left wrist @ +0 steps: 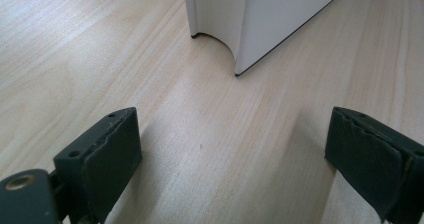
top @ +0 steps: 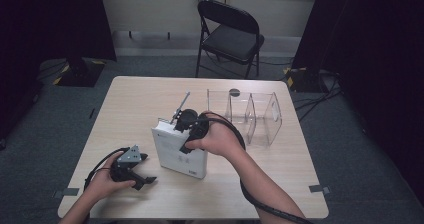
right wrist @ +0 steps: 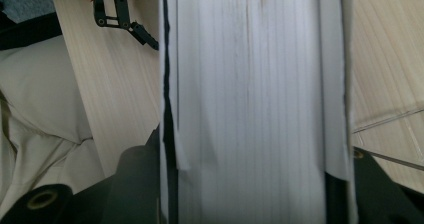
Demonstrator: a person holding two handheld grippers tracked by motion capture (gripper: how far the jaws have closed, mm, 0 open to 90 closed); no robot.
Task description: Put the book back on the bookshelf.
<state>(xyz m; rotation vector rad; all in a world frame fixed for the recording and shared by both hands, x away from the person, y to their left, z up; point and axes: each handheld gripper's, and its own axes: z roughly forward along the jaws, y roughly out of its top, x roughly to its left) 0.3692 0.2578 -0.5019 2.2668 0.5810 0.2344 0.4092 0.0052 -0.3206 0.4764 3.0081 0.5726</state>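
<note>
Seen from the high view, the white book stands on its edge near the middle of the surface, leaning a little. Right gripper sits on its top far end, clamped across the thickness. Left gripper rests on the surface just left of the book, jaws spread, holding nothing. Clear acrylic organizer stands just right of the book, with upright dividers; its compartments look empty. Folding chair sits beyond the surface.

Left gripper view: jaws wide apart, bare wood between them. Book's lower corner sits ahead, cover and spine curve showing, not touching the pads.

Right gripper view: page block runs straight up between the jaws, which close on both covers. Organizer edge at right, left gripper farther off at top left.

Handling, my read: thick and fairly heavy, covers stiff but smooth, so it may slip or pivot under a one-end pinch. Pages could fan if squeezed off-centre. Best hold is across both covers near the spine, with the second gripper steadying the low end. Organizer looks brittle; avoid knocking the dividers.
</note>
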